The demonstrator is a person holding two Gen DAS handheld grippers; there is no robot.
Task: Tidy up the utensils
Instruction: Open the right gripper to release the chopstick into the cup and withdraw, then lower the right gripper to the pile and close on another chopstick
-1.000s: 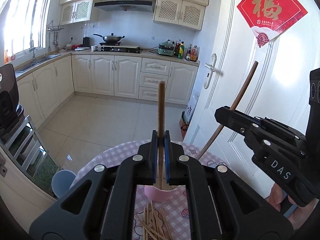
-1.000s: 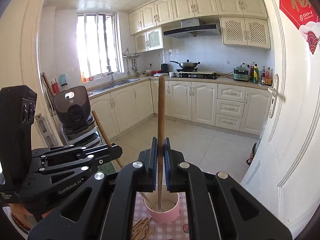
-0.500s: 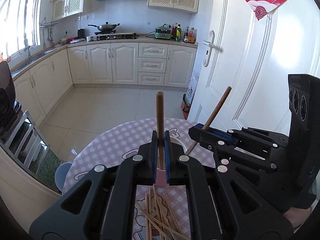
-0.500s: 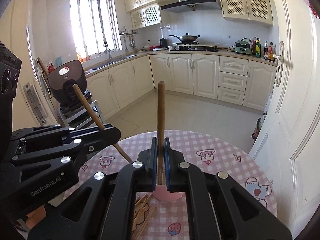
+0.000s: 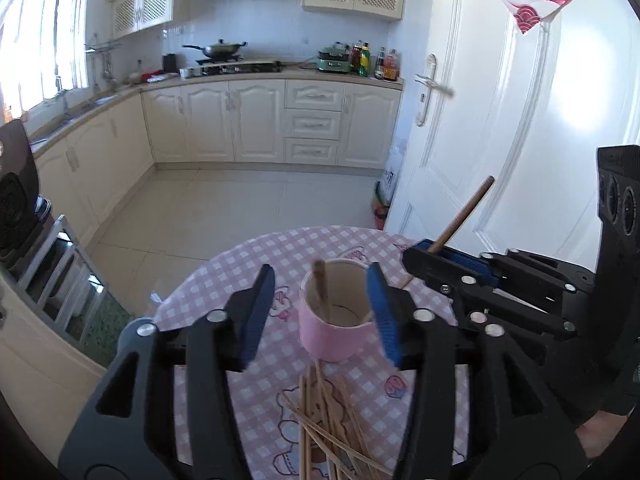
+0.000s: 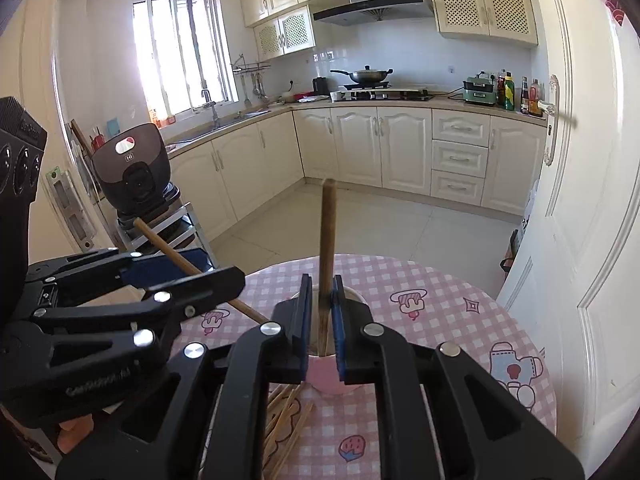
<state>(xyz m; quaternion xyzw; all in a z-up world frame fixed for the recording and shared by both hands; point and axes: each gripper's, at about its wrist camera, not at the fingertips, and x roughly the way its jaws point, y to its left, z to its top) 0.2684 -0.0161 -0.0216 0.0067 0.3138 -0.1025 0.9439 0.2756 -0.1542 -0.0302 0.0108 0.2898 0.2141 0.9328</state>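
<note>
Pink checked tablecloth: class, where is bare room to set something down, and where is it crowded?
Bare: cloth between the pink cylindrical cup and the table's right edge. Crowded: loose wooden chopsticks heaped before the cup, left claw and right claw at it.

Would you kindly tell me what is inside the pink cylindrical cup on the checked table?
One brown wooden chopstick stands inside the pink cylindrical cup, leaning on its rim, between the open left hand-held gripper fingers. The cup's wall hides the chopstick's lower tip.
</note>
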